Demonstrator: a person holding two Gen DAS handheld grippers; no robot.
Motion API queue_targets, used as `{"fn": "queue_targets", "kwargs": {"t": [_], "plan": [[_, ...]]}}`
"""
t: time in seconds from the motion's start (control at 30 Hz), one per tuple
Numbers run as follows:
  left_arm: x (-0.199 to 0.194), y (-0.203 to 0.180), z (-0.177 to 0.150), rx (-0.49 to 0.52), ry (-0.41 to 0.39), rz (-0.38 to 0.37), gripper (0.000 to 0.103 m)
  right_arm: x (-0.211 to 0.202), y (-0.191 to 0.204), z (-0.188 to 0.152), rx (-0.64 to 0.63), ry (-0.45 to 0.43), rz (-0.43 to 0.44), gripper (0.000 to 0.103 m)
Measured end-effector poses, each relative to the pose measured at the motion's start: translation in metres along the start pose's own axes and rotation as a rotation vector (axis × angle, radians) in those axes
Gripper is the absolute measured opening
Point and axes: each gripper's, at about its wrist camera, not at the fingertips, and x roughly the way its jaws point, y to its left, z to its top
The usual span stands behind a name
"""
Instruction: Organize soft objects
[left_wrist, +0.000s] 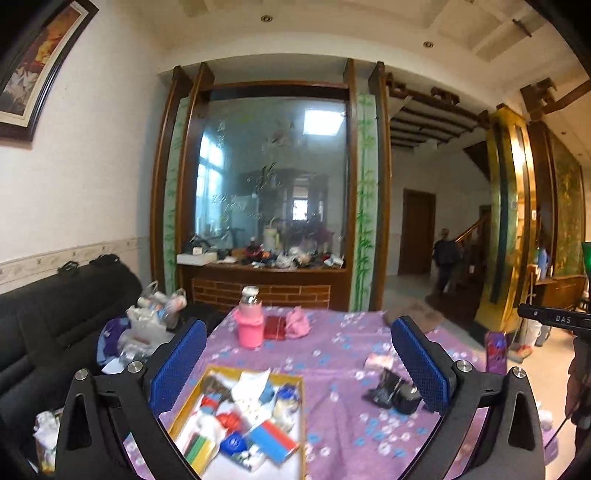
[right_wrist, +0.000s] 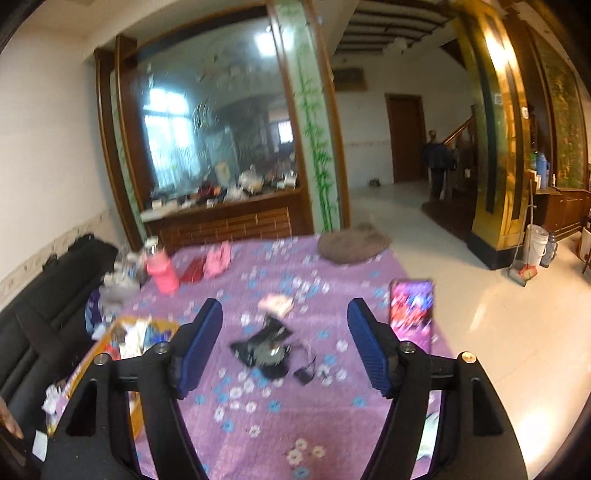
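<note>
Both claws hung spread and empty above the purple floral cloth (right_wrist: 332, 295). The black pouch (right_wrist: 264, 350) lay ahead between the right gripper's (right_wrist: 285, 345) fingers; the left gripper (left_wrist: 299, 365) framed the yellow-rimmed tray (left_wrist: 192, 400).

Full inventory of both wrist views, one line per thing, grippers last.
table cover: 1, purple with flowers, spread under everything
tray: 1, yellow-rimmed, near left of cover, full of mixed small items
black item: 1, crumpled, dark, centre of cover, ahead of the right gripper
pale pink item: 1, just beyond the black item
pink bottle: 1, upright, far left of cover
red packet: 1, right of the bottle
pink cloth: 1, bunched, right of the packet
brown cushion: 1, far edge of cover
phone: 1, colourful screen, standing at right edge
sofa: 1, black, left of table
left hand-held gripper: blue pads, open, empty
right hand-held gripper: blue pads, open, empty
</note>
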Motion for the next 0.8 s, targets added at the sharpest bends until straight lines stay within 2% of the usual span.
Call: {"fn": "queue_targets", "kwargs": {"t": [0.13, 0.2, 0.27, 0.3, 0.37, 0.43, 0.5, 0.57, 0.67, 0.73, 0.8], "plan": [[0.007, 0.009, 0.036, -0.021, -0.006, -0.063, 0.103, -0.013, -0.002, 0.039, -0.019, -0.055, -0.027, 0.070], [0.021, 0.014, 0.057, -0.020, -0.006, -0.065, 0.103, -0.014, 0.002, 0.067, -0.035, -0.072, -0.046, 0.070], [0.040, 0.017, 0.083, -0.004, -0.004, -0.051, 0.103, -0.009, 0.010, 0.096, -0.050, -0.077, -0.068, 0.076], [0.052, 0.018, 0.096, 0.007, -0.001, -0.036, 0.103, -0.004, 0.014, 0.107, -0.062, -0.062, -0.073, 0.083], [0.085, 0.021, 0.119, 0.041, 0.027, -0.011, 0.103, 0.015, 0.024, 0.129, -0.089, -0.026, -0.074, 0.083], [0.122, 0.020, 0.130, 0.061, 0.080, -0.003, 0.103, 0.048, 0.032, 0.138, -0.107, 0.061, -0.047, 0.086], [0.164, 0.021, 0.124, 0.053, 0.166, -0.020, 0.103, 0.105, 0.037, 0.126, -0.102, 0.211, 0.011, 0.086], [0.202, 0.021, 0.109, 0.030, 0.244, -0.058, 0.103, 0.161, 0.037, 0.097, -0.066, 0.340, 0.056, 0.086], [0.261, 0.032, 0.062, -0.054, 0.356, -0.121, 0.102, 0.262, 0.032, 0.036, -0.018, 0.538, 0.074, 0.086], [0.293, 0.037, 0.029, -0.087, 0.427, -0.150, 0.102, 0.306, 0.028, 0.006, -0.001, 0.638, 0.092, 0.086], [0.315, 0.040, 0.004, -0.083, 0.464, -0.165, 0.102, 0.346, 0.019, -0.020, 0.037, 0.723, 0.116, 0.085]]}}
